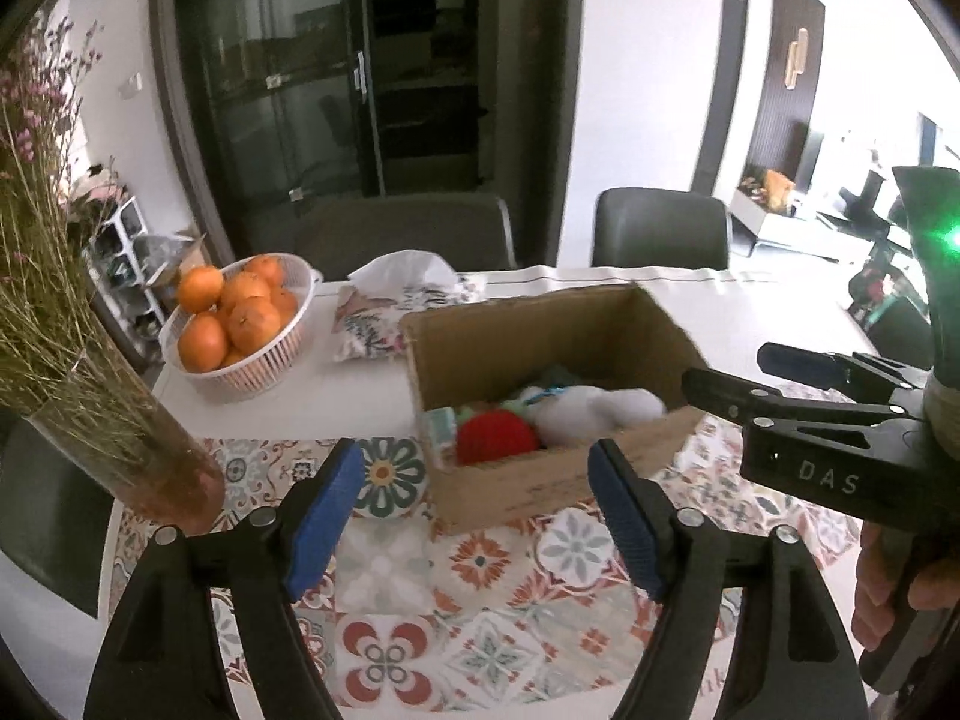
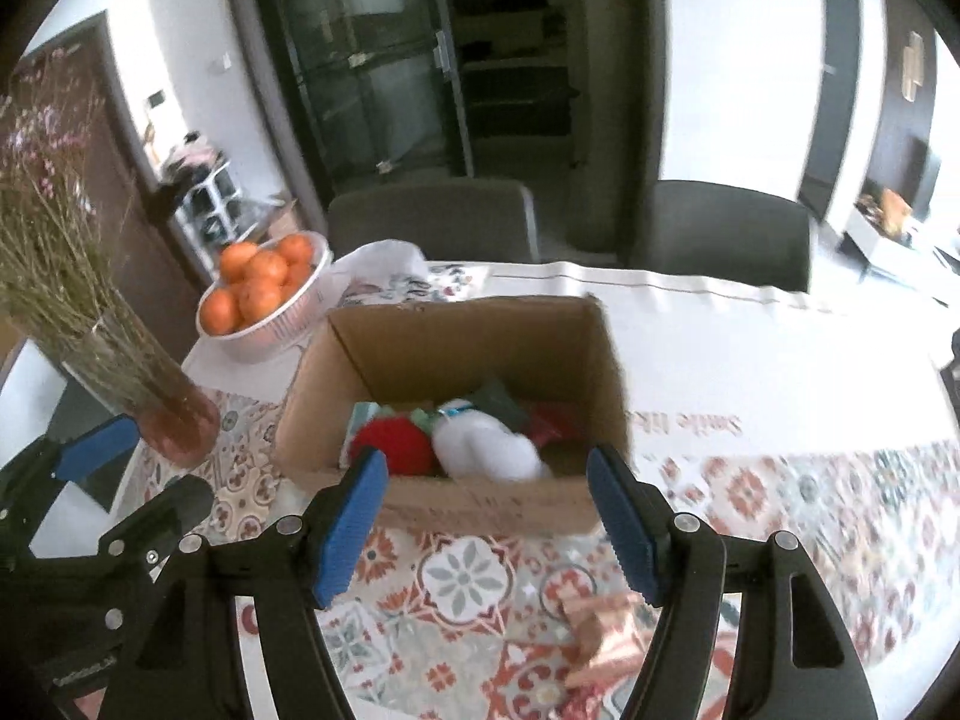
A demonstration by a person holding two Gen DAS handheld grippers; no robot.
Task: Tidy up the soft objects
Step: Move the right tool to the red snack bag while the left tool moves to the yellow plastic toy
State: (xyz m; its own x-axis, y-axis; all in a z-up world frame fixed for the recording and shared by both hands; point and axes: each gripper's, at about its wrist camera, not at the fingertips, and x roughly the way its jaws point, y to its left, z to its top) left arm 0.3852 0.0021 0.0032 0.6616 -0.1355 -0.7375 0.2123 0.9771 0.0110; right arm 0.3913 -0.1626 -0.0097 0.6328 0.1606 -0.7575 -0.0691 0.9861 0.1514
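Black plastic left gripper (image 1: 477,519) and right gripper (image 2: 487,525) — ribbed blue pads, silver screw heads, white "DAS" lettering, green light.

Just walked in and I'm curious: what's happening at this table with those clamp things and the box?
A person holds a two-finger gripper in each hand and is tidying soft toys into a cardboard box on the patterned tablecloth. A red knitted toy and a white plush already lie inside. The left gripper and right gripper both hang open and empty above the box's near side. A basket of oranges and a vase of dried flowers stand to the left.
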